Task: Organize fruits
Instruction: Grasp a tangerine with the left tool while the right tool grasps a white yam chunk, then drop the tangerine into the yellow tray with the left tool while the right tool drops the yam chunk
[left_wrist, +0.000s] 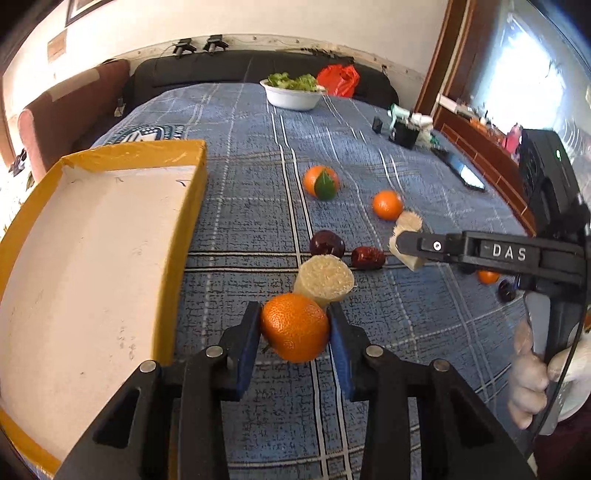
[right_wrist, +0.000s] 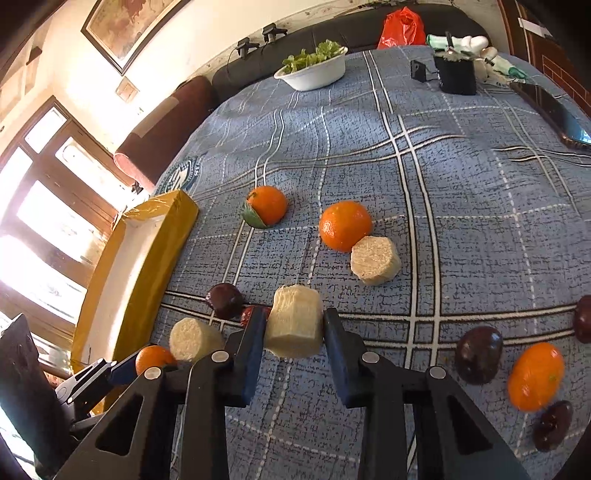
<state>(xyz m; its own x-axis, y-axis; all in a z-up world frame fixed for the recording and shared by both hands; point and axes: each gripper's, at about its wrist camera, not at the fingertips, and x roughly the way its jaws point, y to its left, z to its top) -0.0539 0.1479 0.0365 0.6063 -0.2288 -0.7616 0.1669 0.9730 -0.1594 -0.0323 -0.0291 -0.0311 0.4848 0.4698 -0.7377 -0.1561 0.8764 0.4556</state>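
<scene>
My left gripper is shut on an orange, its blue pads pressing both sides of the fruit. A pale sugarcane chunk lies just beyond it on the blue plaid cloth. My right gripper is shut on another sugarcane chunk; from the left wrist view it shows at the right as a black arm holding that chunk. Loose on the cloth lie an orange with a green leaf, a plain orange, a third cane chunk and dark plums. The yellow-rimmed box stands at the left.
A white bowl of greens and a red bag sit at the far end. A black case and a phone lie at the far right. More plums and an orange rest near right. A person's hand grips the right tool.
</scene>
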